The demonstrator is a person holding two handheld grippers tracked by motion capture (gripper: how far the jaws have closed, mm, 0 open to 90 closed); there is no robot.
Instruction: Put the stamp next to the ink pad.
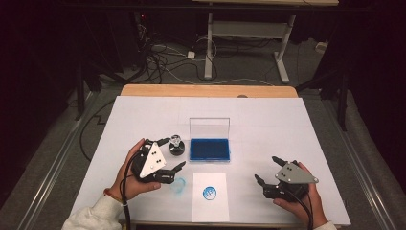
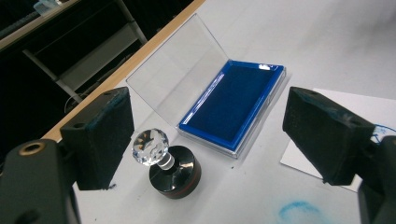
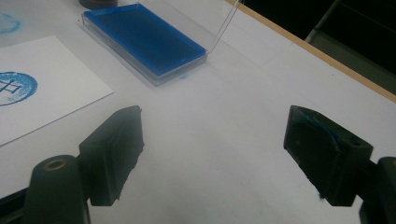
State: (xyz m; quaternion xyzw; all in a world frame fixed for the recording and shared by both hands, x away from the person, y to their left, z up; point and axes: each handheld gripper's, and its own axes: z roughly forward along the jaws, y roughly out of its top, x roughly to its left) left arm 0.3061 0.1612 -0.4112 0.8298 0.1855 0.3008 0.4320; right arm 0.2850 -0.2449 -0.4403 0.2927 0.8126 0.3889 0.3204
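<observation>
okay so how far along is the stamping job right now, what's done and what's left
Done, it seems: the paper sheet already carries a round blue print, and the stamp stands on the table beside the open ink pad. In hand: nothing; the left gripper is by the stamp and the right gripper is apart, both with jaws open. Probably left: closing the pad's clear lid.

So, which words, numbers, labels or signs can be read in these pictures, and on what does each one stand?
Round blue stamp print on the white paper sheet: a sign inside a ring, too blurred to read.
Blue ink pad, its clear lid and the crystal-knobbed stamp: no text visible.
Both tools: no readable label.
</observation>
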